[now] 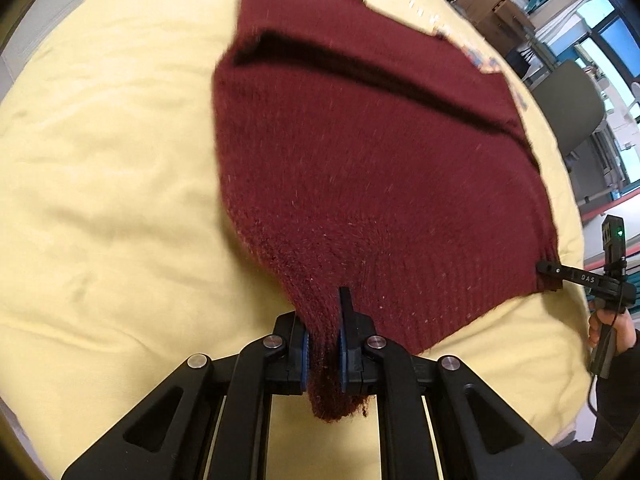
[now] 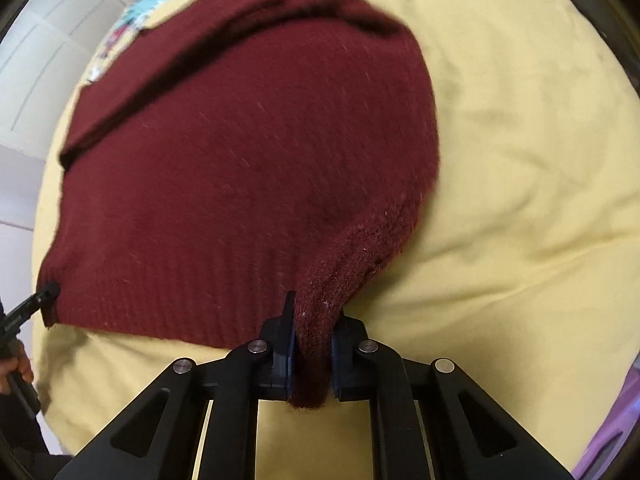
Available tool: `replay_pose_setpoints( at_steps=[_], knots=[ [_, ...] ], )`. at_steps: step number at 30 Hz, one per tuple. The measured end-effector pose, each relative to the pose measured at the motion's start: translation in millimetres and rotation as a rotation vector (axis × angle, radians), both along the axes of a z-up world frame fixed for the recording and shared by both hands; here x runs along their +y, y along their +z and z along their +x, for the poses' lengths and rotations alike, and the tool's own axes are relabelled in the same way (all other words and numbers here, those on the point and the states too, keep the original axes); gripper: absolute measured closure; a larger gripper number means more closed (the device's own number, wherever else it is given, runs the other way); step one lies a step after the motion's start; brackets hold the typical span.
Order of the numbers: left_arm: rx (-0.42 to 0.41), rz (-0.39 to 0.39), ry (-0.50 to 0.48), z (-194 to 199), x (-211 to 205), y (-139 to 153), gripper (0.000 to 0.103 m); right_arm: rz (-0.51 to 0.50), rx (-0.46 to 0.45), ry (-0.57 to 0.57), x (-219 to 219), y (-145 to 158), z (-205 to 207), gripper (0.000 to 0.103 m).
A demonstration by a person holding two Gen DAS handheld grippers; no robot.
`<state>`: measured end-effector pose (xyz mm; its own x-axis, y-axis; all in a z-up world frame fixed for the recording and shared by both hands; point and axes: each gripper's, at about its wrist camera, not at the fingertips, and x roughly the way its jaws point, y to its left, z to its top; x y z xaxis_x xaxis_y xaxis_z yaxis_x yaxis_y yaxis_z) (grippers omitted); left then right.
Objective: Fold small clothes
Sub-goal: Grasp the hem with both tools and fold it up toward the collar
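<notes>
A dark red knitted sweater lies spread on a yellow sheet, with a fold line running across its far part. My left gripper is shut on the sweater's near left hem corner. My right gripper is shut on the near right hem corner of the sweater. The right gripper also shows in the left wrist view at the sweater's right corner. The left gripper's tip shows in the right wrist view at the left corner.
The yellow sheet covers the whole surface around the sweater. A printed patterned cloth lies beyond the sweater's far edge. A grey chair and cardboard boxes stand past the right edge.
</notes>
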<state>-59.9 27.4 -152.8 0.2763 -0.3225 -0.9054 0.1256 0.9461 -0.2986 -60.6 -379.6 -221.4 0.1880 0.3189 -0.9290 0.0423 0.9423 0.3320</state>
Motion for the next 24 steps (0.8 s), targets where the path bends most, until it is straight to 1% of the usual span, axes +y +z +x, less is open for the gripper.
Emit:
replay_pose_setpoints(
  at_steps=[1, 4, 7, 9, 10, 12, 14, 16, 19, 21, 24],
  knots=[
    [-0.019, -0.003, 0.0, 2.4, -0.8, 8.1, 0.095, 0.007, -0.018, 0.015, -1.7, 8.8, -0.7, 0.09],
    [-0.076, -0.029, 0.005, 16.0, 0.8, 35.9, 0.095, 0.038, -0.099, 0.011, -6.2, 38.7, 9.1, 0.091],
    [-0.128, -0.021, 0.004, 31.1, 5.2, 57.1, 0.095, 0.047, -0.194, -0.01, -12.5, 72.7, 27.2, 0.091],
    [-0.165, -0.024, 0.003, 49.2, 4.4, 73.6, 0.095, 0.065, -0.241, -0.029, -17.4, 90.4, 37.6, 0.091],
    [-0.184, -0.019, -0.002, 56.9, 2.4, 81.1, 0.095, 0.075, -0.271, -0.038, -19.7, 102.0, 47.3, 0.091],
    [-0.219, -0.008, -0.003, 68.8, 7.2, 96.7, 0.095, 0.077, -0.31, -0.043, -17.8, 113.7, 64.1, 0.091],
    [-0.251, -0.013, 0.011, 88.3, 13.5, 110.7, 0.095, 0.067, -0.351, -0.046, -11.5, 130.1, 92.1, 0.091],
    [-0.267, -0.017, 0.023, 104.5, 22.6, 119.6, 0.094, 0.064, -0.381, -0.06, -9.8, 139.2, 114.2, 0.091],
    [-0.288, 0.004, 0.032, 140.7, 24.9, 129.6, 0.094, 0.066, -0.414, -0.093, -10.5, 149.3, 153.9, 0.091],
    [-0.287, 0.024, 0.033, 163.1, 24.9, 128.6, 0.094, 0.059, -0.425, -0.106, -10.2, 151.8, 175.0, 0.091],
    [-0.266, 0.062, 0.04, 197.0, 27.8, 120.6, 0.094, 0.05, -0.415, -0.121, -7.3, 149.2, 207.2, 0.091]
  ],
)
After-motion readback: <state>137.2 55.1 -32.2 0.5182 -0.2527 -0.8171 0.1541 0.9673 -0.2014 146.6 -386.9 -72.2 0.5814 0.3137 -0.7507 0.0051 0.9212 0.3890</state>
